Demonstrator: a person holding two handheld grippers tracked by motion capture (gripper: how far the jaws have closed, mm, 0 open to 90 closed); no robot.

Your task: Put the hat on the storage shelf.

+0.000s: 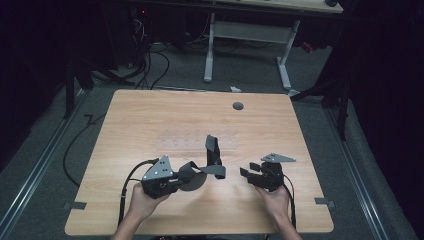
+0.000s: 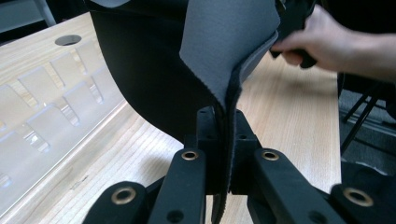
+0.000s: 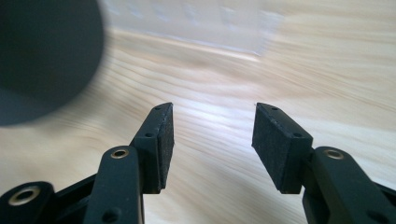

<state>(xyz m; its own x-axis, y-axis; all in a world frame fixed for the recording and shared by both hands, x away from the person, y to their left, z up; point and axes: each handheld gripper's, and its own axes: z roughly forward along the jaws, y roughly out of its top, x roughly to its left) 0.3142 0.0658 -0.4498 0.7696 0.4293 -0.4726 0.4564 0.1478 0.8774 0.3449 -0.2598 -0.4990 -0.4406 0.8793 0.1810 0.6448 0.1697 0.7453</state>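
A soft grey-and-black pad [image 1: 214, 159] hangs folded above the wooden table [image 1: 150, 110], one end sticking up. My left gripper [image 1: 186, 173] is shut on its edge. In the left gripper view the grey sheet [image 2: 229, 42] rises from between the shut jaws of the left gripper [image 2: 227, 128], with its black side [image 2: 144, 70] behind. My right gripper [image 1: 248, 171] stands open just right of the pad, apart from it. In the right gripper view the right gripper [image 3: 212, 135] has nothing between its pads, and the dark pad [image 3: 42, 56] is blurred at upper left.
A clear plastic tray [image 1: 197, 140] with several slots lies flat mid-table behind the pad, also seen as the tray [image 2: 42, 116] in the left gripper view. A round cable hole [image 1: 238, 106] sits near the far edge. Another desk's white legs [image 1: 285, 60] stand beyond.
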